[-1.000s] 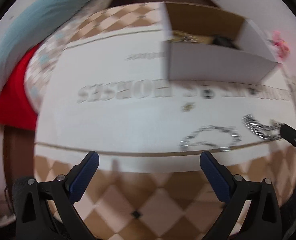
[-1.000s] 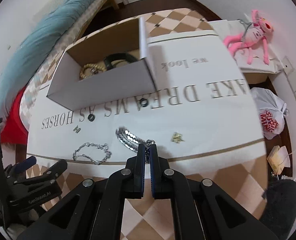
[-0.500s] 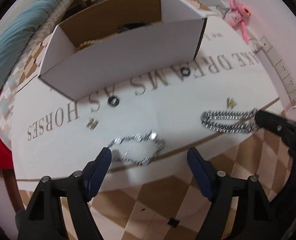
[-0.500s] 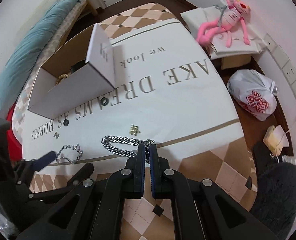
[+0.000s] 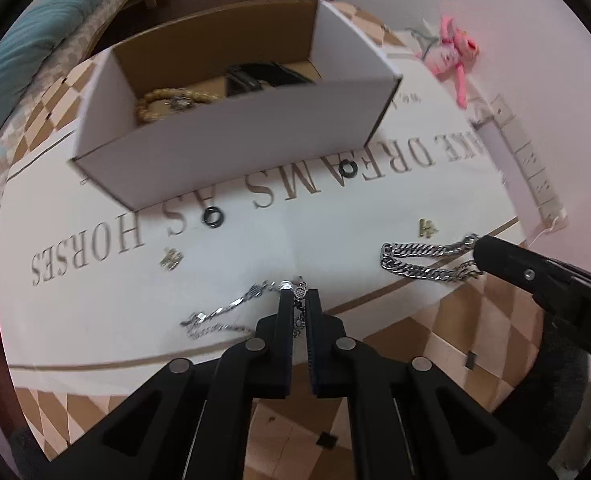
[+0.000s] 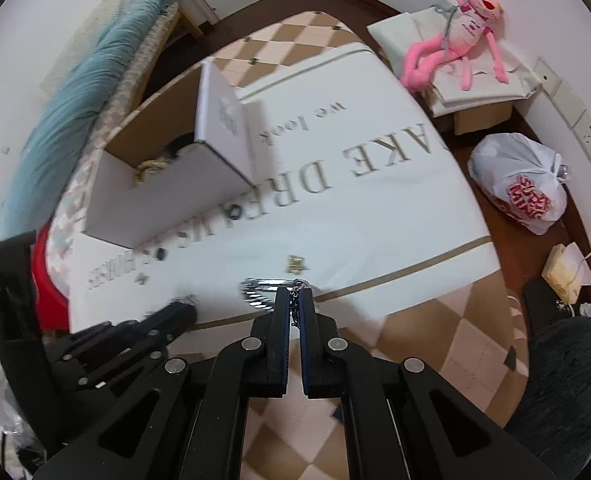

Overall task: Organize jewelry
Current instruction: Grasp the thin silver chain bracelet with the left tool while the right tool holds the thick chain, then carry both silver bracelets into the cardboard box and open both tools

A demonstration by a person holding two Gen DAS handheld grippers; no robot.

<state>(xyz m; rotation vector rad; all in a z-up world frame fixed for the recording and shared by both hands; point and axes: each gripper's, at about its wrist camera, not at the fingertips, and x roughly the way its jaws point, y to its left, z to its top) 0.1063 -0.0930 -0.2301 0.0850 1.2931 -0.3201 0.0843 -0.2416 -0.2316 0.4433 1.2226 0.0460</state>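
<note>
A thin silver bracelet (image 5: 215,316) lies near the front edge of the white printed cloth (image 5: 335,248). My left gripper (image 5: 299,298) has its jaws closing on the bracelet's right end, and the pads press on a link. To the right lies a heavy silver curb chain (image 5: 423,260). My right gripper (image 6: 294,294) is shut on the heavy chain's (image 6: 261,292) clasp end. It enters the left wrist view as the black right gripper (image 5: 480,249). Behind stands an open white cardboard box (image 5: 235,148) holding a beaded bracelet (image 5: 167,100) and a dark item.
Two black rings (image 5: 213,216) (image 5: 348,168) and two gold earrings (image 5: 171,258) (image 5: 427,228) lie loose on the cloth. A pink plush toy (image 6: 455,56), a white plastic bag (image 6: 523,184) and a dark fuzzy cushion (image 6: 559,376) sit to the right. Checked bedding (image 6: 435,340) shows below the cloth's edge.
The left gripper moved right to the thin bracelet and went from wide open to shut on it. The right gripper stayed shut on the heavy chain and dragged it straighter.
</note>
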